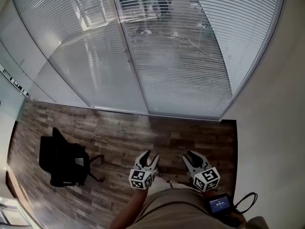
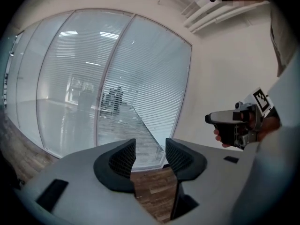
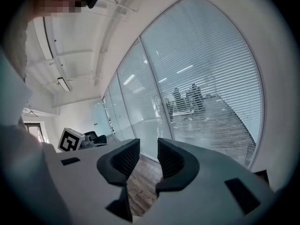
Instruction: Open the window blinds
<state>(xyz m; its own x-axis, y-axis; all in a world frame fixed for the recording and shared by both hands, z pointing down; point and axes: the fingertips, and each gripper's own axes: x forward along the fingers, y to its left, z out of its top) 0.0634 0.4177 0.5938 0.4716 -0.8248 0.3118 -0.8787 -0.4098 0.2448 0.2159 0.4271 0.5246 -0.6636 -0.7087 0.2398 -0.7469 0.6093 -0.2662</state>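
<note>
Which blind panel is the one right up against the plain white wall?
The rightmost panel, which meets the white wall at the corner. Its slat lines show distinctly; the panels to its left look smoother and milkier.

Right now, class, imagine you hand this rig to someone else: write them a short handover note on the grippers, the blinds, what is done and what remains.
Left gripper: jaws apart, nothing between them.
Right gripper: the same.
Blinds: down, straight ahead beyond a strip of wood floor; neither gripper touches them.
Done: nothing on the blinds yet.
Left: go up to the blinds, find their control (I cannot make one out from here) and open them.
</note>
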